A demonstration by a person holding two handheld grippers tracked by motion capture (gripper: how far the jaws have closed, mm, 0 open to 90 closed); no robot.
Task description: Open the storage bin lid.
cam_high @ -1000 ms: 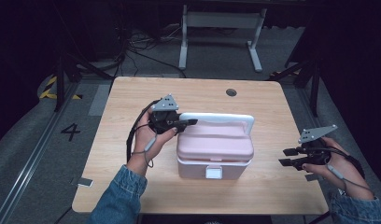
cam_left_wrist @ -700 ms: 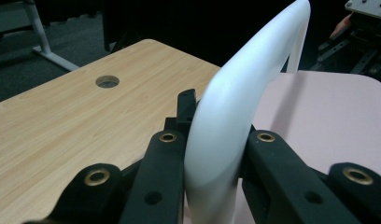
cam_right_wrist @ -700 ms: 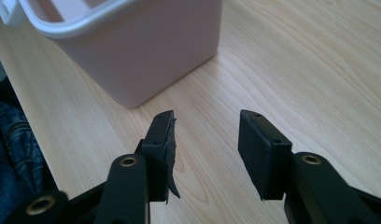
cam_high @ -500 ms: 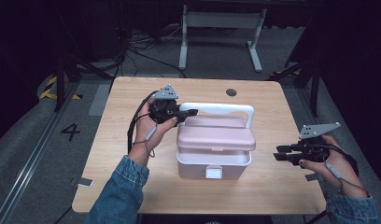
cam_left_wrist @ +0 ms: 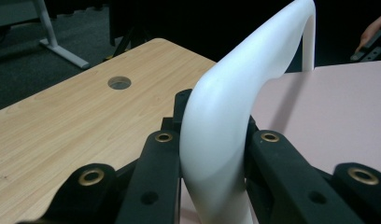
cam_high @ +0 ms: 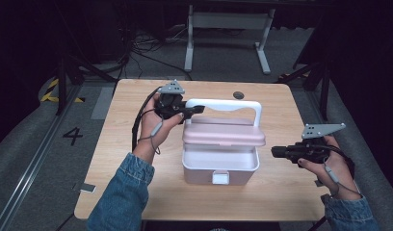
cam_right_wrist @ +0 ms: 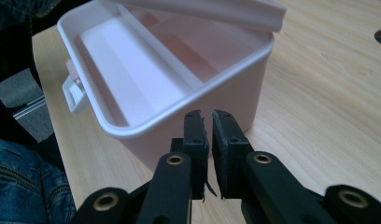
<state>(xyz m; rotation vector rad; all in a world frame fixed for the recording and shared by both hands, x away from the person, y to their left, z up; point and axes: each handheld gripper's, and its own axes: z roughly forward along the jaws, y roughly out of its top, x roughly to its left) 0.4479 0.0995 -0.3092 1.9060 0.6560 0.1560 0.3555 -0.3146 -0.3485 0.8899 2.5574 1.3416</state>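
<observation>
Hand-held gripper on our left (cam_high: pixel 192 110) is pinching the white plastic handle (cam_high: pixel 223 104) of the pink plastic box (cam_high: pixel 220 166), which sits mid-surface (cam_high: pixel 122 159). We keep lifting slowly so the pink lid (cam_high: pixel 223 137) swings open. Our right hand-held gripper (cam_high: pixel 275 152), whose jaws have just been closing on nothing, should steady the box.
</observation>
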